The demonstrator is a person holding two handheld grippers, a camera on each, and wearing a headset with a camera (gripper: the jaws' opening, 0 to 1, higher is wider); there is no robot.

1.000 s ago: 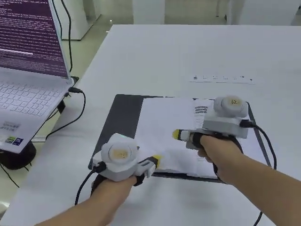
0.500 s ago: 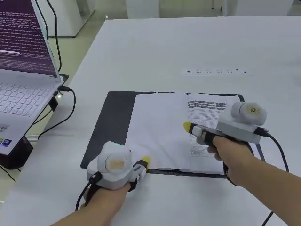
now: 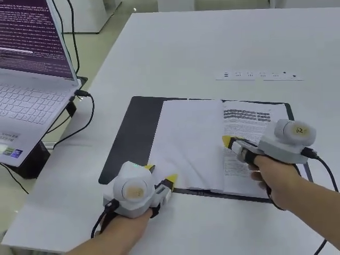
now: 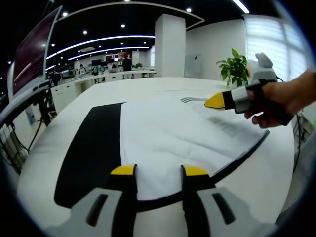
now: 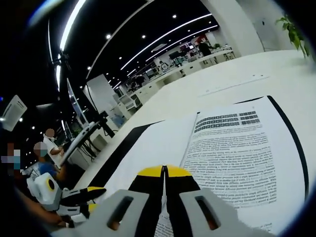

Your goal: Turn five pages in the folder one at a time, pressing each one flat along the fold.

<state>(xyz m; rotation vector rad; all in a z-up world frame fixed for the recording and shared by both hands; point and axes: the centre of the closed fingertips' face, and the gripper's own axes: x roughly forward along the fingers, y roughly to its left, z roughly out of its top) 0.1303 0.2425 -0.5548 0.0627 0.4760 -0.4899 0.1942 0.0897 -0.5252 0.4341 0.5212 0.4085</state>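
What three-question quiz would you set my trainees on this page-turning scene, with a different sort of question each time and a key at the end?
1. True or false: the right hand-held gripper has its jaws shut together.
2. Multiple choice: in the head view, which page of the open folder carries printed text? A) the left page B) the right page C) both pages
3. Short answer: what white object lies on the table beyond the folder?
Key: 1 true; 2 B; 3 a power strip.
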